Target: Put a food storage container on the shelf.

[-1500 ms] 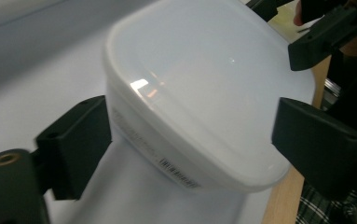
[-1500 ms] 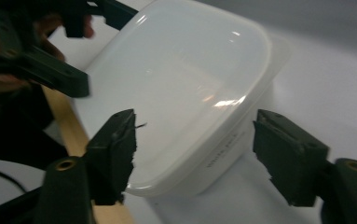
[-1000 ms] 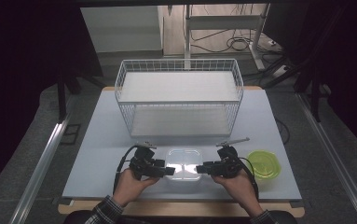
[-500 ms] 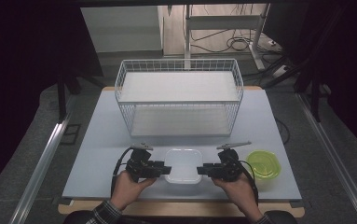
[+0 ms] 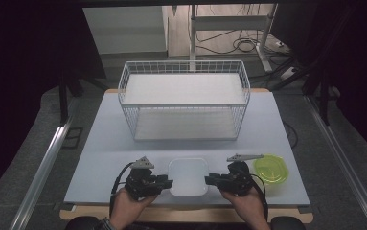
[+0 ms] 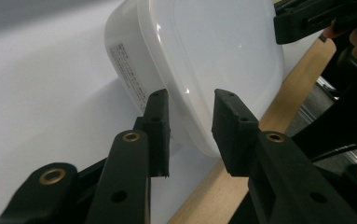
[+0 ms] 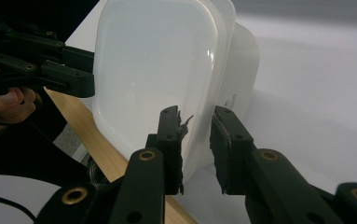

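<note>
A white lidded container (image 5: 188,176) sits at the table's (image 5: 99,143) near edge, between two hand-held grippers. The left gripper (image 5: 166,182) has just been closing; its jaws straddle the container's left rim with a small gap, and contact is hard to make out. The right gripper (image 5: 212,180) has likewise been closing astride the right rim. A yellow-green bowl (image 5: 270,168) lies farther right, partly hidden by that gripper.

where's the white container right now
In the high view the white lidded container sits at the table's near edge, between the left gripper and right gripper, left of the yellow-green bowl.
</note>
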The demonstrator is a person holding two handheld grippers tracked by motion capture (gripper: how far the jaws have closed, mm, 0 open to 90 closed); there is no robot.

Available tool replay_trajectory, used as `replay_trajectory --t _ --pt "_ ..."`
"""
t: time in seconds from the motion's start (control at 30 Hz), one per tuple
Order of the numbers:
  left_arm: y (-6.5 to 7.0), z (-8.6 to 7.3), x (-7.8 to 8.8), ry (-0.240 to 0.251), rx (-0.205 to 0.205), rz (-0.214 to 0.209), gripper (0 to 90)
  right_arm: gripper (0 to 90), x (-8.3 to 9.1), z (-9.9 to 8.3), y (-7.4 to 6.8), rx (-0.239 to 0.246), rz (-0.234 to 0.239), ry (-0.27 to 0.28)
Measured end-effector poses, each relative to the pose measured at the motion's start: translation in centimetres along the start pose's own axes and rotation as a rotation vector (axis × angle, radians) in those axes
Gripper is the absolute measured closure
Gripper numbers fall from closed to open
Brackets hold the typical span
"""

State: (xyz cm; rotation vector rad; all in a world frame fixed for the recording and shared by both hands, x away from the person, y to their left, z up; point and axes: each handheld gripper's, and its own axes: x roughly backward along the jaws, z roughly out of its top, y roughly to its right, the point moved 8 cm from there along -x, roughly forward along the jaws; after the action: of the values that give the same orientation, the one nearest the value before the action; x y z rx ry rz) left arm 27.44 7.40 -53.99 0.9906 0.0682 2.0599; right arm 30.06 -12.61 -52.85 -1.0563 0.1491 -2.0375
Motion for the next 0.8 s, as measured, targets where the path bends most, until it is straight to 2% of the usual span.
replay_trajectory --t 0.03,0.07,0.13,0.2,0.27,0.43,0.53,0.67,0.77,0.8 --pt "0.0 0.0 0.0 0.000 0.000 0.000 67.6 74.3 0.0 0.0 0.0 0.000 0.000 0.000" --pt "-0.2 0.0 -0.1 -0.002 0.004 -0.022 66.6 74.5 0.0 -0.1 -0.1 0.001 0.003 0.005" --pt "-0.4 0.1 -0.2 -0.005 0.011 -0.032 61.7 74.5 0.0 0.0 -0.1 0.001 0.005 0.007" --pt "-0.8 0.2 -0.6 -0.002 0.037 -0.050 57.2 74.4 -0.1 0.0 -0.1 0.006 0.005 0.009" --pt "-1.0 0.4 -0.7 0.005 0.059 -0.072 57.5 74.1 -0.1 0.0 -0.1 0.005 0.003 0.008" --pt "-1.1 0.7 -0.8 0.038 0.057 -0.031 65.8 71.4 -0.2 0.0 0.3 -0.010 0.022 0.004" --pt "-1.2 0.8 -0.8 0.039 0.080 -0.036 67.8 70.4 -0.2 0.0 0.3 -0.009 0.024 0.004" --pt "-1.1 0.8 -0.8 0.036 0.081 -0.035 68.6 67.5 -0.2 0.0 0.4 -0.015 0.042 -0.008" --pt "-1.1 0.7 -0.8 0.032 0.083 -0.030 69.0 63.9 -0.6 0.4 0.8 -0.071 0.058 0.000" --pt "-1.1 0.7 -0.8 0.035 0.091 -0.035 69.0 63.9 -0.6 0.4 0.8 -0.071 0.058 0.000"
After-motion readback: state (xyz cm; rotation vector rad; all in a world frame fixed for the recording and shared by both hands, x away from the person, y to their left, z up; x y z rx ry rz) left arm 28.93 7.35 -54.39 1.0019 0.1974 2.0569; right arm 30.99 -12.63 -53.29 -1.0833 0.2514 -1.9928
